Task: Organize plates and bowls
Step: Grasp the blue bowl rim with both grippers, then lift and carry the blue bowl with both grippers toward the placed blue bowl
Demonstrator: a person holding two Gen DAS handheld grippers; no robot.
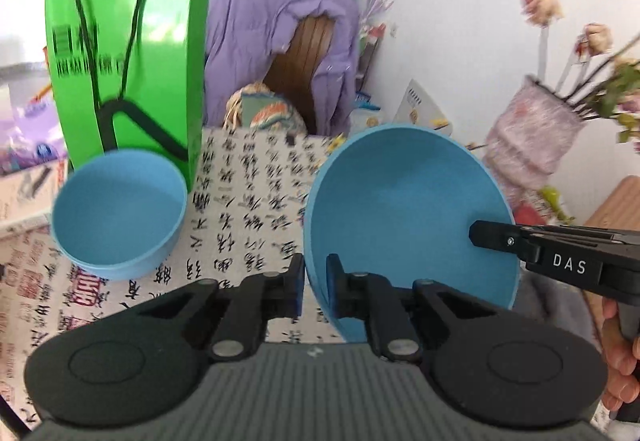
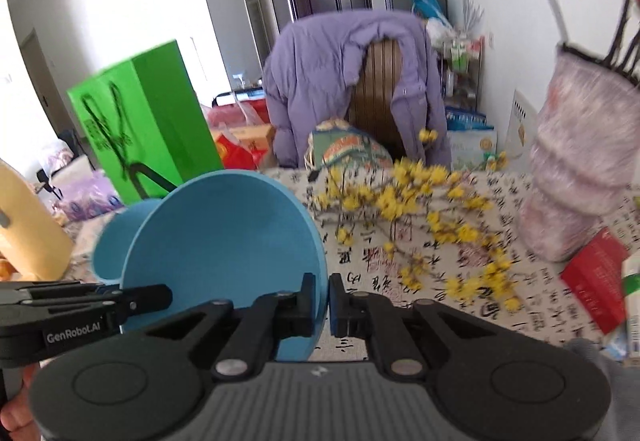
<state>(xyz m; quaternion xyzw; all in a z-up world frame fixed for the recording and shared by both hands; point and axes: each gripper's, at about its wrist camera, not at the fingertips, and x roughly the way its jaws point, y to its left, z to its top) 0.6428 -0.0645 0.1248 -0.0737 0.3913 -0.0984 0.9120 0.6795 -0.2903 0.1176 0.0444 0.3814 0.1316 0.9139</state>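
A large blue bowl [image 1: 404, 209] is held tilted above the table by both grippers. My left gripper [image 1: 314, 285] is shut on its left rim. My right gripper [image 2: 325, 305] is shut on its right rim; the bowl shows in the right wrist view [image 2: 224, 241] too. The right gripper's finger also shows in the left wrist view [image 1: 496, 237]. A second, smaller blue bowl [image 1: 116, 213] stands upright on the calligraphy tablecloth [image 1: 248, 217] to the left, partly hidden behind the held bowl in the right wrist view [image 2: 116, 241].
A green paper bag [image 1: 128, 57] stands behind the small bowl. A pink vase [image 2: 580, 169] with flowers stands at the right, yellow flower sprigs [image 2: 412, 217] lie on the table, and a red box [image 2: 596, 281] sits nearby. A chair with a purple jacket [image 2: 340, 81] is beyond the table.
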